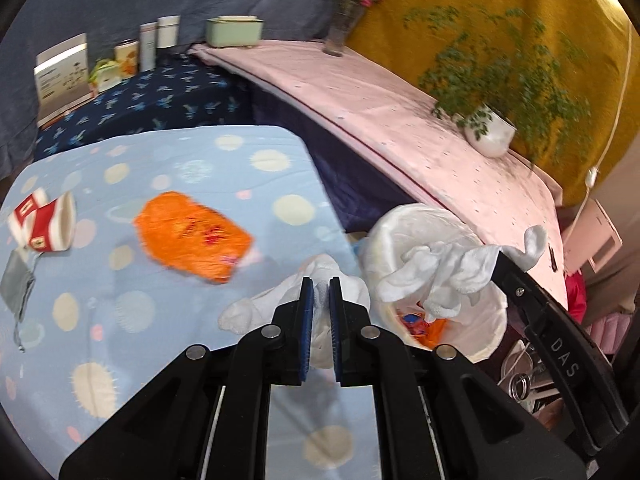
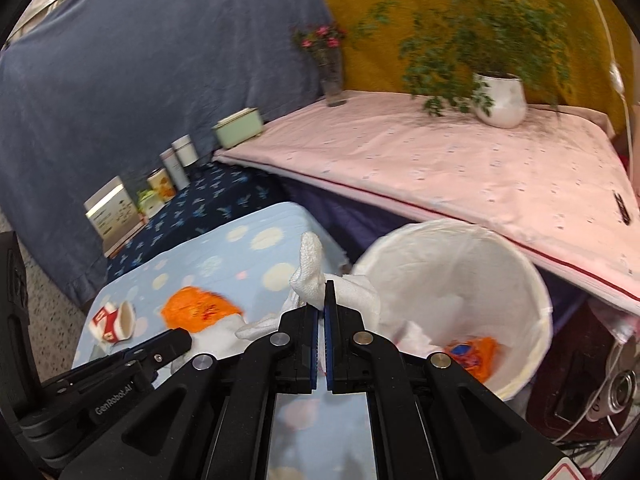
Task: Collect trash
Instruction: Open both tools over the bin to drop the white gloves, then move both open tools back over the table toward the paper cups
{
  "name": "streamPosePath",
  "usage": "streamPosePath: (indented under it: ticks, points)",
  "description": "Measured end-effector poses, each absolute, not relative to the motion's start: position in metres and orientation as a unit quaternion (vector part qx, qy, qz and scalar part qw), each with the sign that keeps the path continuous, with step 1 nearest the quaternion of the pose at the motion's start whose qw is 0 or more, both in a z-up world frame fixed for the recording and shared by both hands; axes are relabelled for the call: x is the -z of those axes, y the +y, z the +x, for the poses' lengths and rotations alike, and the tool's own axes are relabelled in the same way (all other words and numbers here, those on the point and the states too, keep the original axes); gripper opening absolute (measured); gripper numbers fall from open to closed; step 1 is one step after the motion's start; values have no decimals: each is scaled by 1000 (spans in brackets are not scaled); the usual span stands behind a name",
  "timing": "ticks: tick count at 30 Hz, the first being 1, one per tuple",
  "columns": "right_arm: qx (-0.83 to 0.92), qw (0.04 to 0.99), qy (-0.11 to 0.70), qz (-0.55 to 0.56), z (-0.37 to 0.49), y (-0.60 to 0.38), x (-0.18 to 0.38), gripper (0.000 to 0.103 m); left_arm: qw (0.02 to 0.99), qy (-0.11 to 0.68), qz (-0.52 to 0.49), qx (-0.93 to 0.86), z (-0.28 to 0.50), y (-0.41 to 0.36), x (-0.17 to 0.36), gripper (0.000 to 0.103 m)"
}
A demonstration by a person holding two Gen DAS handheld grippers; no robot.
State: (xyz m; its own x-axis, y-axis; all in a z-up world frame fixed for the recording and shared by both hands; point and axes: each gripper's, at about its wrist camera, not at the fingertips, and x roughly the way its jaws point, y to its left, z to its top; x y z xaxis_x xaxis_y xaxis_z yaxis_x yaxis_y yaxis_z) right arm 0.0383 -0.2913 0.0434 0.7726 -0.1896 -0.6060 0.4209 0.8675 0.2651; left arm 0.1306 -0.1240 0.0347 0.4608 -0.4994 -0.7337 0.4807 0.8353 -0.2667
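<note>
My left gripper (image 1: 321, 292) is shut on a white knitted cloth (image 1: 260, 308) above the right edge of the light blue dotted table (image 1: 180, 168). My right gripper (image 2: 322, 304) is shut on white knitted cloth (image 2: 310, 264) too, and in the left wrist view that gripper (image 1: 500, 264) holds its cloth (image 1: 436, 276) over the white-lined bin (image 1: 492, 320). Whether this is one cloth or two I cannot tell. An orange wrapper (image 2: 476, 356) lies inside the bin (image 2: 532, 280). On the table lie another orange wrapper (image 1: 192, 236), a red and white paper cup (image 1: 44, 220) on its side and a grey pouch (image 1: 16, 284).
Behind the bin runs a pink-covered surface (image 2: 440, 160) with a potted plant (image 2: 500, 100), a flower vase (image 2: 332, 76) and a green box (image 2: 238, 128). Tins and a carton (image 1: 62, 76) stand on a dark blue patterned ledge. Cables and clutter (image 2: 612, 392) fill the lower right.
</note>
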Motion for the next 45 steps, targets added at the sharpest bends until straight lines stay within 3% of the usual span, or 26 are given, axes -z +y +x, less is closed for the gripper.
streamPosePath:
  ticks: [15,16,18,20,23,29,31,34,38,45]
  points:
    - [236,894,301,233,-5,-386,-9,3,821,438,27,365,110,-250,-22,10]
    - [237,893,302,234,-5,-388,-7,3,822,438,31,364,110,-253,-20,12]
    - [238,892,304,236,-5,-391,-4,3,822,440,36,359,111,-257,-17,25]
    - [239,891,305,238,-4,-393,-2,3,828,436,36,351,111,-257,-16,47]
    - [239,890,305,241,-2,-395,1,4,835,428,50,342,110,-257,-14,48]
    - [232,893,305,236,5,-391,0,14,848,423,57,313,111,-245,-10,61]
    - [236,894,305,228,7,-386,-1,29,851,425,60,303,112,-238,-8,61]
    - [235,897,300,225,6,-379,-4,43,857,425,60,285,114,-224,-5,61]
    - [227,900,301,219,6,-366,-6,46,864,429,46,261,115,-198,-1,67]
    - [204,908,303,207,11,-335,-15,49,874,427,31,230,114,-154,-2,67]
